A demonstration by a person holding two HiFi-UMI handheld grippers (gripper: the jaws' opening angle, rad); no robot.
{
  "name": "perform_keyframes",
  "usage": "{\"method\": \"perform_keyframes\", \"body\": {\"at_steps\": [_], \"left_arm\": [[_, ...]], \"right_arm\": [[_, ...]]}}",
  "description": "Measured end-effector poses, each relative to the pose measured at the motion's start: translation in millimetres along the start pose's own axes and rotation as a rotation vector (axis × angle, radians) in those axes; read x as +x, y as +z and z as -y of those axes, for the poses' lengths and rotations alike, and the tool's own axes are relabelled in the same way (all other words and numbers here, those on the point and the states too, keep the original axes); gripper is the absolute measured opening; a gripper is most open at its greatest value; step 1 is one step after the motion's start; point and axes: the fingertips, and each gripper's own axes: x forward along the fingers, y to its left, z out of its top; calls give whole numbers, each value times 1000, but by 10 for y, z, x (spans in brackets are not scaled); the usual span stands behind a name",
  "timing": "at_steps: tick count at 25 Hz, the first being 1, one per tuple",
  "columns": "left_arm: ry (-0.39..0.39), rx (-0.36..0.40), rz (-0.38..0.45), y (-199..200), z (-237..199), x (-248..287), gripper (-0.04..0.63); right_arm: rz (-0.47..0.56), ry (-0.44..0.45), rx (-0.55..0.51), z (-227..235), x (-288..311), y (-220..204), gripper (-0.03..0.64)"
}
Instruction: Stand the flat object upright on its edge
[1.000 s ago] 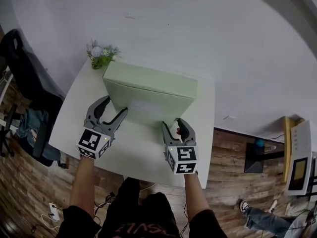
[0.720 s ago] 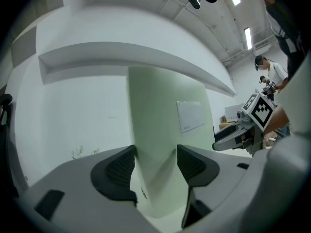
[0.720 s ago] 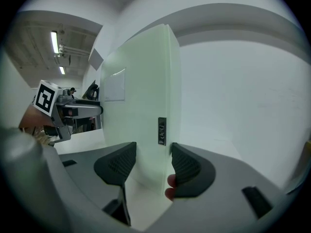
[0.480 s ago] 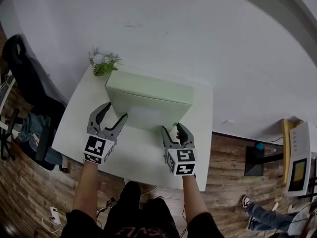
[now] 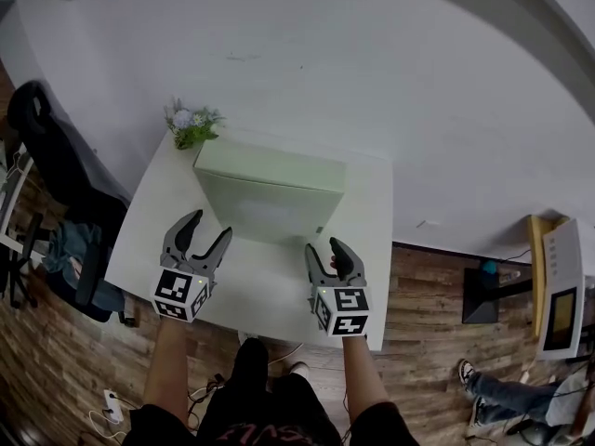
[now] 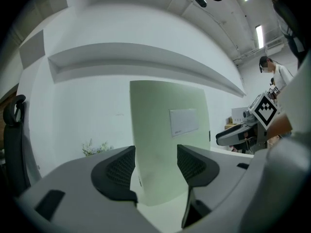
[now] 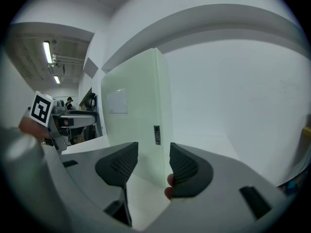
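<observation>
A pale green flat box (image 5: 270, 198) stands upright on its long edge on the white table (image 5: 270, 291), with a white label on its near face (image 6: 183, 121). My left gripper (image 5: 209, 226) is open a little short of the box's left end, which shows beyond its jaws (image 6: 155, 166). My right gripper (image 5: 324, 247) is open near the box's right end (image 7: 141, 130). Its jaws (image 7: 153, 166) have just been closing a little, with nothing pressed between them. Neither gripper touches the box.
A small potted plant (image 5: 191, 124) stands at the table's far left corner, by the white wall. A black chair (image 5: 51, 156) is left of the table. The table's near edge runs just under both grippers. Wooden floor and a white unit (image 5: 562, 286) lie to the right.
Both grippers have drawn back from the box toward the table's near edge. The box stays upright on its edge.
</observation>
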Motion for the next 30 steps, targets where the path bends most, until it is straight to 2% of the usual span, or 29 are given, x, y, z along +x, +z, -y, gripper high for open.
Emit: {"method": "perform_keyframes", "body": {"at_steps": [2,10,15,22,30], "left_arm": [[13,-17,-10,7,49,-63,277],[55,-35,-23,100,367,-312,113],[91,-37,-53,175,556,-552,34],[125,-34,-68,416,884,-1012,15],[136,-25,-69,591,1049,-1440,15]], "right_arm": [[9,-9,10,37,-99,45,201],[47,-43,23,163,-513,181,71],[62,-13,30,133,-794,281,44],[83,37,14,22,-1306,487,34],[76,73,-7,-191,-1656,512,34]]}}
